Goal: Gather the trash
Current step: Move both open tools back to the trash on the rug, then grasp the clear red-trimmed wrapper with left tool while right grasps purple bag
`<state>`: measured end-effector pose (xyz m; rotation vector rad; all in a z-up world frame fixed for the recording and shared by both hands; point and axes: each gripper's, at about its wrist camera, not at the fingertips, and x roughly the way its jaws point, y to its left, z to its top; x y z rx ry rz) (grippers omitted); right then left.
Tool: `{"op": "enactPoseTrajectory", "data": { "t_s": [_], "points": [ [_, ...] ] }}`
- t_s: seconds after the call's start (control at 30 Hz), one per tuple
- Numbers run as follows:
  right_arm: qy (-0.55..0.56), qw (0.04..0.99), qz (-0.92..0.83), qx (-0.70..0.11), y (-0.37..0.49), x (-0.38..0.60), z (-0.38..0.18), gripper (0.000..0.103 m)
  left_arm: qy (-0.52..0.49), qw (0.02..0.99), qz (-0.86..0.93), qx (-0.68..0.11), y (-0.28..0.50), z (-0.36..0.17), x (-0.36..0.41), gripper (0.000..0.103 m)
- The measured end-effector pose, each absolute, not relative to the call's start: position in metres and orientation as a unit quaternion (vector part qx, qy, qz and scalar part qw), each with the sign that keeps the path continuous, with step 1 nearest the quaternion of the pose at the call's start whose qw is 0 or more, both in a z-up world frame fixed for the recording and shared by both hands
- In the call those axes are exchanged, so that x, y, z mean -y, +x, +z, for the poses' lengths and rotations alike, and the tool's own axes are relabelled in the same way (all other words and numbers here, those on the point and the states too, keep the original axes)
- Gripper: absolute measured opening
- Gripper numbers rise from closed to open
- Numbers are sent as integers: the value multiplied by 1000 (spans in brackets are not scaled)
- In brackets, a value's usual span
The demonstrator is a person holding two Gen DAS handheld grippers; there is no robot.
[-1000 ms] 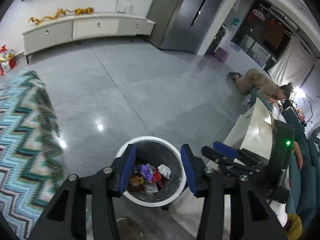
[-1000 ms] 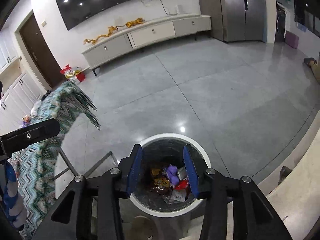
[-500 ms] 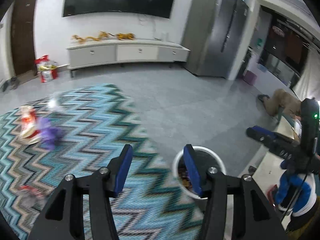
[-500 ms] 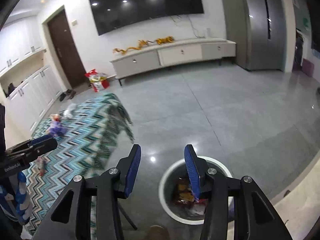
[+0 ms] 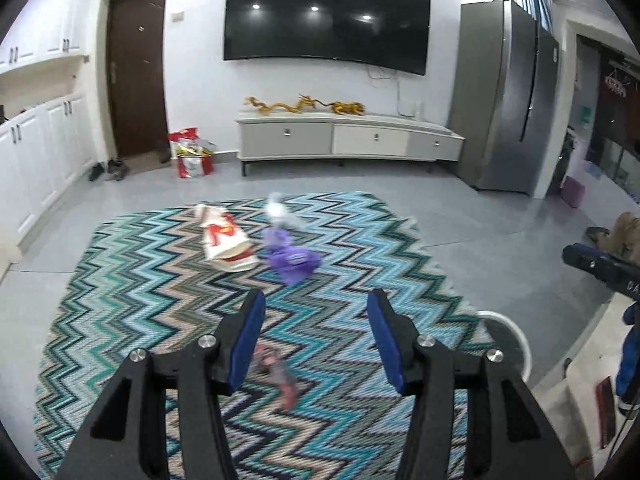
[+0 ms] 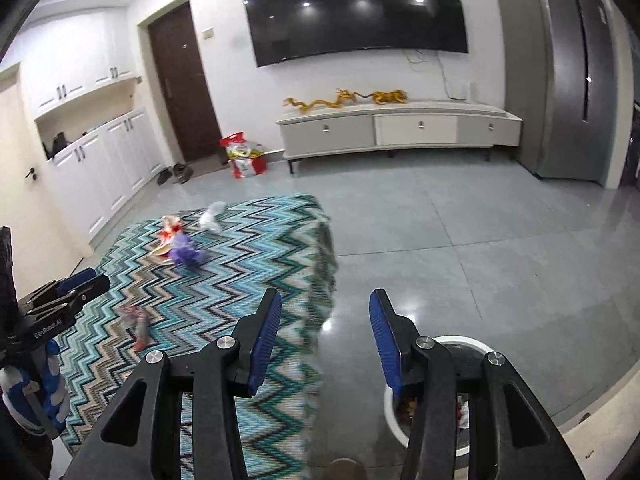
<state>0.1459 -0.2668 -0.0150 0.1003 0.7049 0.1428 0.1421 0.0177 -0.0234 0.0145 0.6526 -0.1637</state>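
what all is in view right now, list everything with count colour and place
zigzag cloth: 1, teal, blue and beige, covering the table
red and white wrapper: 1, far part of cloth
purple wrapper: 1, right of the red and white one
clear plastic scrap: 1, whitish, behind the purple wrapper
red wrapper: 1, blurred, near the left gripper
trash bin: 1, white rim, on the floor right of the table
tv: 1, black, wall
tv cabinet: 1, white and grey
left gripper: 1, black, blue pads, open
right gripper: 1, same, open
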Motion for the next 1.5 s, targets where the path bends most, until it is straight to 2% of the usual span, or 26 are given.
{"op": "enactPoseTrajectory", "data": {
  "t_s": [0.2,0.43,0.7,0.93,1.03,1.3,1.5],
  "points": [
    [28,931,83,-353,142,235,-18,46,14,948,-59,-312,128,-28,-40,51],
    [8,929,92,-359,141,209,-18,54,11,950,-55,-308,121,-31,-53,51],
    [-9,927,105,-361,145,189,-14,55,1,949,-56,-312,121,-39,-67,57],
    [-17,924,113,-366,153,177,-17,55,-19,949,-42,-310,123,-45,-93,57],
    [-21,923,117,-367,156,172,-18,59,-26,950,-25,-311,124,-50,-113,57],
    [-23,916,130,-380,170,160,-32,60,-47,933,1,-357,129,-75,-162,57],
    [-34,909,146,-389,181,146,-40,60,-71,927,-35,-366,132,-82,-171,57]
  ]
}}
